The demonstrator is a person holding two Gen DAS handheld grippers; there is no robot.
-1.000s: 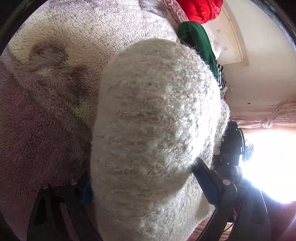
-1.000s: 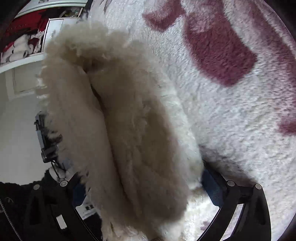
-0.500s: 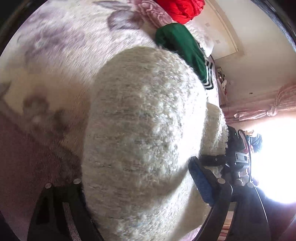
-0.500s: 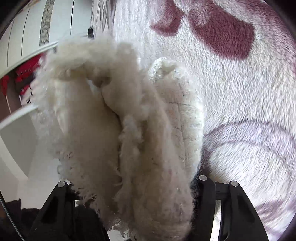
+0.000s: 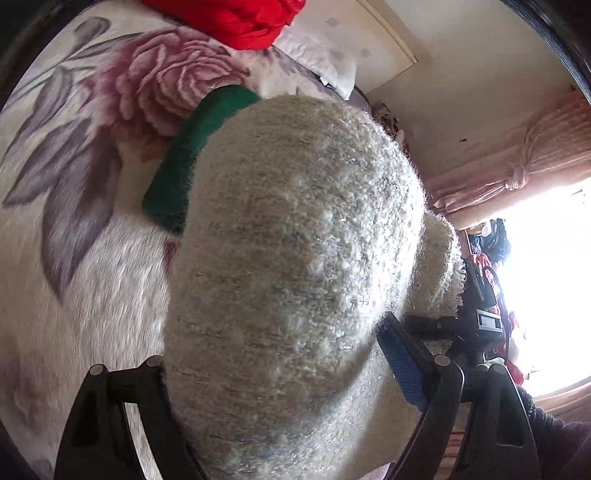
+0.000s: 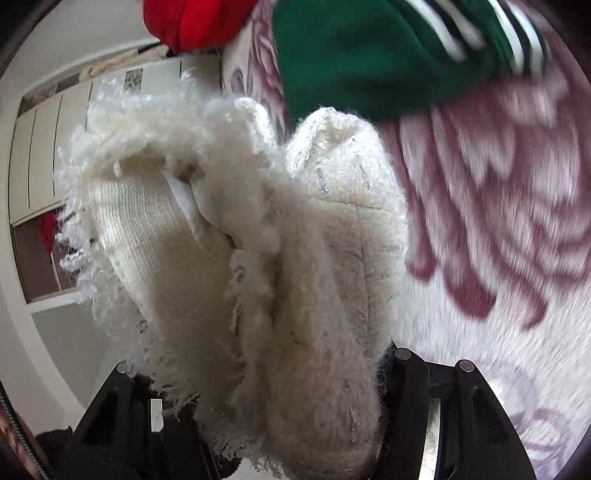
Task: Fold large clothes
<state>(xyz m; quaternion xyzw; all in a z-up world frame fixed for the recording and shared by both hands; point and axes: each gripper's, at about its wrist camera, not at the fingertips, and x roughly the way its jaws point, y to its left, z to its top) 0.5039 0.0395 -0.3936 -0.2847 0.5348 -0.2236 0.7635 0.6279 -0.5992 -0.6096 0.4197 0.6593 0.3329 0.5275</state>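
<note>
- Left gripper: we hold a thick, rounded bundle of the cream sweater between widely spread jaws. The wool bulges over both fingers and hides the left pad, while part of the blue right pad shows bare. Our grip looks shallow on that side.
- Right gripper: its jaws stand narrower and pinch a shaggy fold of the same sweater, fringe and ribbed inner face spilling to the left.
- The sweater hangs lifted between both grippers, above the flowered blanket. Neither view shows its lower part.
- What could go wrong: the bundle could slide off the left gripper's bare pad if we swing fast, since fluffy knit gives little bite. Loose fringe could snag on a finger screw at release. The fold could also land crooked, because the wool blocks most of our view of the bed.
- Room on the left: the blanket lies open there, which looks the best spot for setting down.
- Room farther off: a green garment with white stripes lies just beyond the sweater, and a red heap beyond that. Carrying too far would drop cream wool onto the green piece.
- Right side: in the left view the wall, curtain and bright window mark the bed's far edge, so we judge there is little room that way.
</note>
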